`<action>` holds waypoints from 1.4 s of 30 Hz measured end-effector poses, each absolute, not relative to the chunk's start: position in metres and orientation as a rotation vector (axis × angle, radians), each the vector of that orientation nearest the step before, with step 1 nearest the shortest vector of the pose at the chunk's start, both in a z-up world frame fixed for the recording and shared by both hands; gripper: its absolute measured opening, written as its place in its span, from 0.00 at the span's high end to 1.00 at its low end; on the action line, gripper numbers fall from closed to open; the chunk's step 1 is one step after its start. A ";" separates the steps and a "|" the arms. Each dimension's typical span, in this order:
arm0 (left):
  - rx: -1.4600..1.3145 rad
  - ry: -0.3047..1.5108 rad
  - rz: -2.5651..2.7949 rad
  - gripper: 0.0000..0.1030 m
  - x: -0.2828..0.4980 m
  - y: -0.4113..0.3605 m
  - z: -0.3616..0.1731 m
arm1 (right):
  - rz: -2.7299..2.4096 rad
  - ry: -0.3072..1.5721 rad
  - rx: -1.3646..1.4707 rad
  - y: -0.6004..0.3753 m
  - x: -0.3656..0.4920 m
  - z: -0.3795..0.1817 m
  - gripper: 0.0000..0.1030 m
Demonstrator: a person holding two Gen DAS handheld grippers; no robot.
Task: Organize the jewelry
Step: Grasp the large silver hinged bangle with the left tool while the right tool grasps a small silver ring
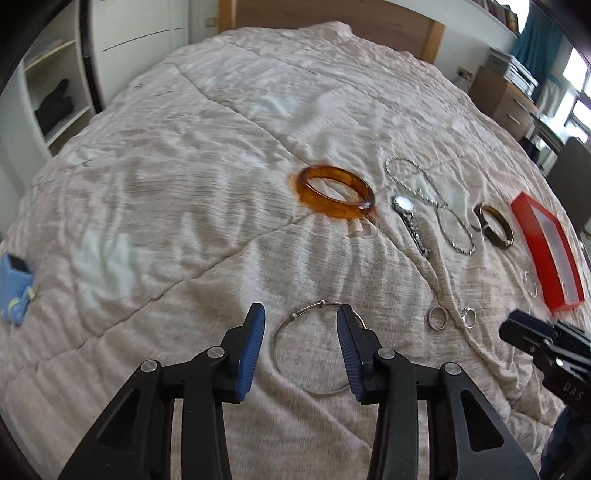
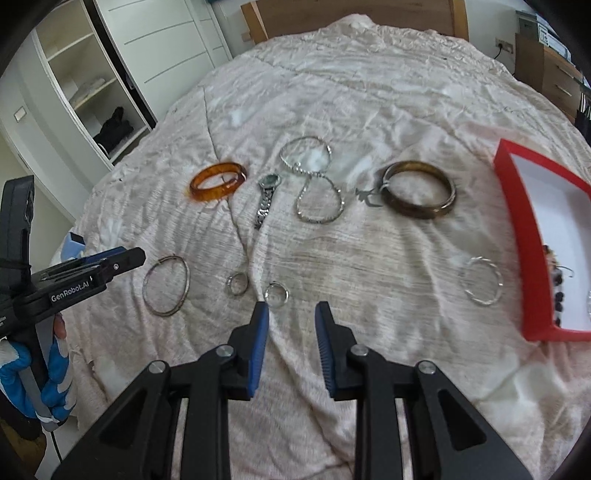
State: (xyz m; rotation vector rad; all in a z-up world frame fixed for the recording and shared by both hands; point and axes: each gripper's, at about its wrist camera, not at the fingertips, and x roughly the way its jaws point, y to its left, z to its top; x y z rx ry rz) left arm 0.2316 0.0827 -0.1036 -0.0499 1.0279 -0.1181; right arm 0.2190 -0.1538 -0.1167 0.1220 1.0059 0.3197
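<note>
My left gripper (image 1: 300, 314) hangs open over a thin silver bangle (image 1: 317, 350) on the bed; the left part of the hoop lies between the blue pads and its right rim is hidden behind the right finger. My right gripper (image 2: 292, 306) is open and holds nothing, with a small ring (image 2: 276, 294) just past its tips and a second ring (image 2: 236, 283) beside it. Farther back lie an amber bangle (image 2: 218, 181), a watch (image 2: 266, 199), a silver chain (image 2: 314, 181) and a dark brown bangle (image 2: 419, 190). A red box (image 2: 517, 236) at the right holds dark beads.
A silver hoop (image 2: 482, 281) lies next to the red box. A blue object (image 1: 14, 288) sits at the quilt's left edge. A gloved hand (image 2: 55, 369) holds the left gripper. Open wardrobe shelves (image 2: 96, 92) stand at the left, a wooden headboard (image 2: 354, 14) behind, drawers (image 2: 554, 77) at the right.
</note>
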 end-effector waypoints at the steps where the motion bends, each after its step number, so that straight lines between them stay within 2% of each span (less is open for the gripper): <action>1: -0.040 1.034 -0.127 0.63 0.234 0.081 -0.108 | 0.318 1.010 0.122 -0.153 0.222 -0.120 0.76; 10: -0.058 1.104 -0.157 0.67 0.236 0.092 -0.142 | 0.309 1.035 0.106 -0.150 0.234 -0.136 0.78; 15: -0.115 1.116 -0.150 0.78 0.239 0.101 -0.147 | 0.311 1.041 0.093 -0.147 0.239 -0.141 0.84; 31: -0.146 1.106 -0.160 0.78 0.237 0.106 -0.151 | 0.312 1.071 0.014 -0.125 0.250 -0.149 0.84; 38: -0.143 1.103 -0.155 0.79 0.237 0.105 -0.152 | 0.292 1.089 -0.083 -0.106 0.256 -0.160 0.93; 42: -0.118 1.100 -0.138 0.88 0.238 0.100 -0.152 | 0.285 1.092 -0.112 -0.102 0.258 -0.165 0.93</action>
